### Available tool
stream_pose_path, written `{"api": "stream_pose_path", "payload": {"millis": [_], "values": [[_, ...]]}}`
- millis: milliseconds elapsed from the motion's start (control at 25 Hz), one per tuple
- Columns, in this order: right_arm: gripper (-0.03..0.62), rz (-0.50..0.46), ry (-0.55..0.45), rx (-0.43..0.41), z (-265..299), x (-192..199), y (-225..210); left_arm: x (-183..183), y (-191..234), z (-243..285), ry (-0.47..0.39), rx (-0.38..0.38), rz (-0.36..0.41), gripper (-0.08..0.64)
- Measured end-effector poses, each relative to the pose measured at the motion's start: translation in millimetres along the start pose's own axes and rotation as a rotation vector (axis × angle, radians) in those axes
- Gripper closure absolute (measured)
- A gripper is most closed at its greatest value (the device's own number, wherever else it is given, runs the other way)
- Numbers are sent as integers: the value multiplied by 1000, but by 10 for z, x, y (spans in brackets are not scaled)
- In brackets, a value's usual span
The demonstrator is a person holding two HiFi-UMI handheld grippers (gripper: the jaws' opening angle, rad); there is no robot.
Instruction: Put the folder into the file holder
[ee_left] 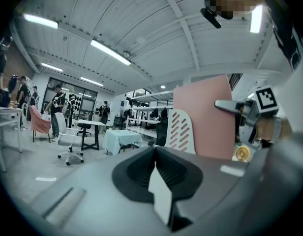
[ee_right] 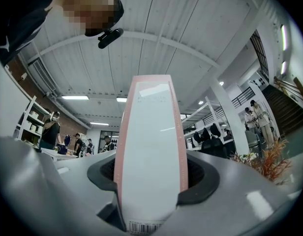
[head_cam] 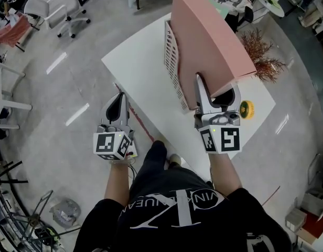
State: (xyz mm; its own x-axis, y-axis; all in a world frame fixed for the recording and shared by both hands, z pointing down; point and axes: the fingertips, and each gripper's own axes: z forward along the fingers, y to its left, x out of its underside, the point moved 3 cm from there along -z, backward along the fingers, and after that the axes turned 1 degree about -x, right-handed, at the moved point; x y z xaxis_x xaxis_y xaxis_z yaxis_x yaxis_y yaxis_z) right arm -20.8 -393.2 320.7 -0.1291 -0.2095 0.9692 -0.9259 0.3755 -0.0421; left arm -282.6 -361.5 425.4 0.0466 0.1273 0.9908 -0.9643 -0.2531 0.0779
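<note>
At the left, the left tool [head_cam: 119, 97] hangs off the counter's [head_cam: 132, 62] near edge, above the floor. Its own view shows its jaws pressed together with nothing between them. From there the pink folder [head_cam: 208, 41] rises behind the file holder's [head_cam: 172, 67] white slotted wall.

Moving to the middle, we see only that slotted left side of the file holder in the head view. The folder's broad pink face covers the rest, so we cannot tell how far the folder sits inside it, or whether it touches the bottom.

The right tool [head_cam: 216, 100] grips the folder at its near, narrow end. In its own view the white spine with pink borders stands upright between the jaws, filling the gap, and a barcode label is cut off at the bottom edge.

Farther right, the folder partly hides a dried reddish plant [head_cam: 262, 59]. A small yellow round thing [head_cam: 247, 109] lies just beside the right tool, too small for us to name.
</note>
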Motion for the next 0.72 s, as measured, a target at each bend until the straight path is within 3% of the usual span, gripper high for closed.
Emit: {"api": "stream_pose_path", "payload": {"millis": [280, 720], "values": [[285, -1, 21, -16, -17, 93, 32, 7, 41, -47, -14, -16, -8, 560], [282, -22, 213, -26, -83, 407, -2, 11, -86, -35, -10, -5, 0, 560]]}}
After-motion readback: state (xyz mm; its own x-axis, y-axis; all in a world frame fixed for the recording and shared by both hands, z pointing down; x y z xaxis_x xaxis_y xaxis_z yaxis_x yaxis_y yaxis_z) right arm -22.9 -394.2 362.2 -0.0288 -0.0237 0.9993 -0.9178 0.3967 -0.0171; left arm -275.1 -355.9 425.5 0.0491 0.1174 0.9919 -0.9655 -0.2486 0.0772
